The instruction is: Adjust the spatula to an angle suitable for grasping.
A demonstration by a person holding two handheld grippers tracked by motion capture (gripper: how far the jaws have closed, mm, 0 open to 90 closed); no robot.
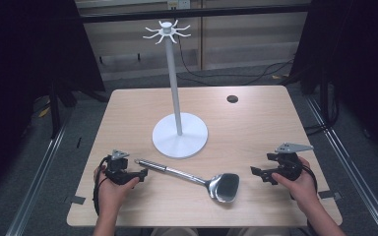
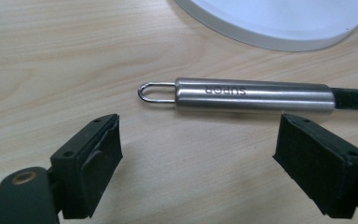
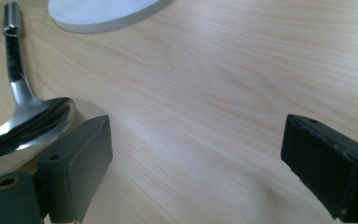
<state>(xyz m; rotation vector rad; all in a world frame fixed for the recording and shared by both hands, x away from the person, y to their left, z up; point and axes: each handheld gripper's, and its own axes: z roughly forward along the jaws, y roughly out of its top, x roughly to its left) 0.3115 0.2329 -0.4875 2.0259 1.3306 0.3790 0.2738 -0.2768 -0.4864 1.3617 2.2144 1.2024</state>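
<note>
A steel ladle (image 1: 197, 178) lies flat on the wooden table (image 1: 256, 123), its bowl (image 1: 224, 187) toward the right and its handle end with a wire hanging loop (image 2: 151, 92) toward the left. My left gripper (image 1: 142, 173) rests open near the table's front left, just short of the handle (image 2: 254, 94), which lies beyond the jaws. My right gripper (image 1: 256, 173) is open at the front right, with bare table between its jaws and the ladle bowl (image 3: 25, 125) just to its left. A white hook stand (image 1: 176, 78) rises from a round base (image 1: 179, 136) mid-table.
A small dark round hole (image 1: 232, 99) marks the table's far right. Metal floor rails (image 1: 37, 172) run along both sides of the table. Cables (image 1: 236, 73) lie on the floor behind it. The stand's base (image 2: 279, 23) lies close beyond the ladle handle.
</note>
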